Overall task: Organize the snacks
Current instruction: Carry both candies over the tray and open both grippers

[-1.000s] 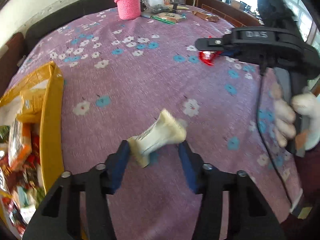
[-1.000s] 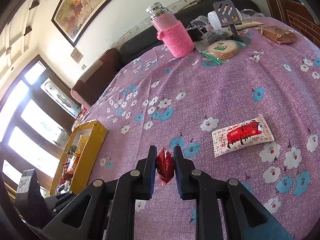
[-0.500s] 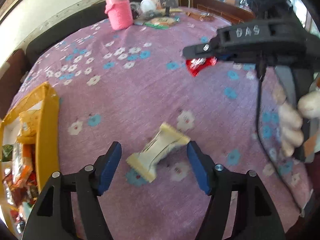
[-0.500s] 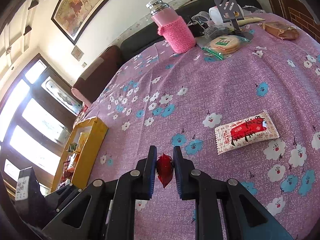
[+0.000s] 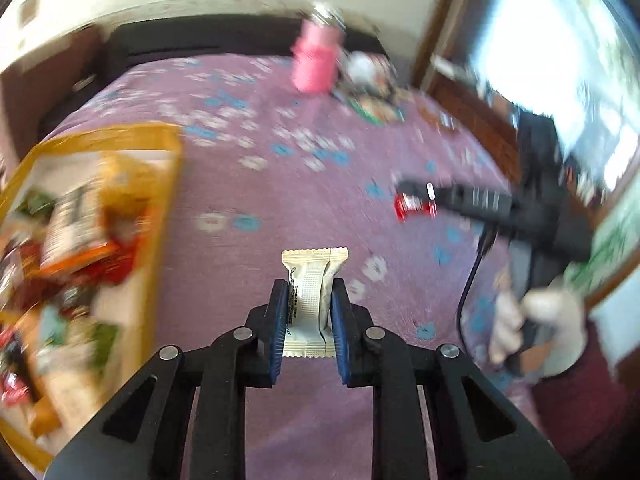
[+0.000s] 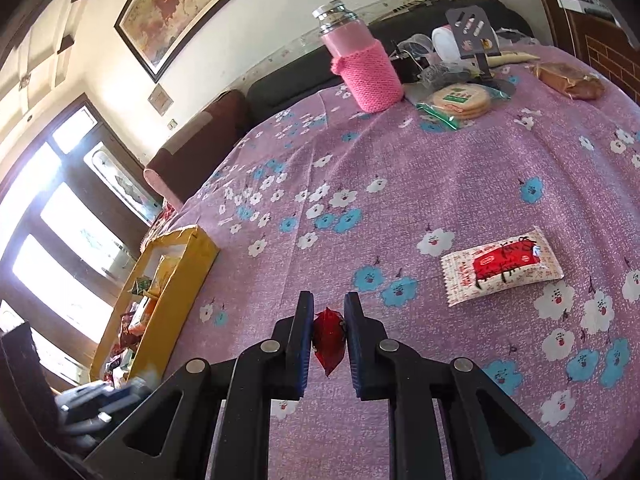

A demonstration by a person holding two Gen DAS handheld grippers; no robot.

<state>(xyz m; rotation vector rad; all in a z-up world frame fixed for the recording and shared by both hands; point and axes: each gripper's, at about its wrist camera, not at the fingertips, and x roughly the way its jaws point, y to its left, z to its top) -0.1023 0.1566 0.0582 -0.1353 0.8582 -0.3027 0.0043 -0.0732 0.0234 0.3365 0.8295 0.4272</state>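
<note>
My left gripper point(image 5: 309, 300) is shut on a cream snack bar point(image 5: 312, 284) and holds it above the purple flowered tablecloth point(image 5: 280, 208), just right of the yellow snack box point(image 5: 168, 200). My right gripper point(image 6: 329, 320) is shut on a small red candy packet point(image 6: 329, 336) above the cloth; it also shows in the left wrist view point(image 5: 416, 204), with the red packet point(image 5: 412, 210) in it. The yellow box point(image 6: 180, 276) lies at the left in the right wrist view, full of snacks.
A white and red snack packet point(image 6: 502, 270) lies on the cloth to the right. At the far side stand a pink knit-covered bottle point(image 6: 362, 64), a pack of round crackers point(image 6: 460, 102), a brown bread packet point(image 6: 570, 80) and a spatula stand point(image 6: 472, 32).
My left gripper has closed on the cream bar, lifted it and swung left toward the yellow box. My right gripper still holds the red packet and has barely moved.
</note>
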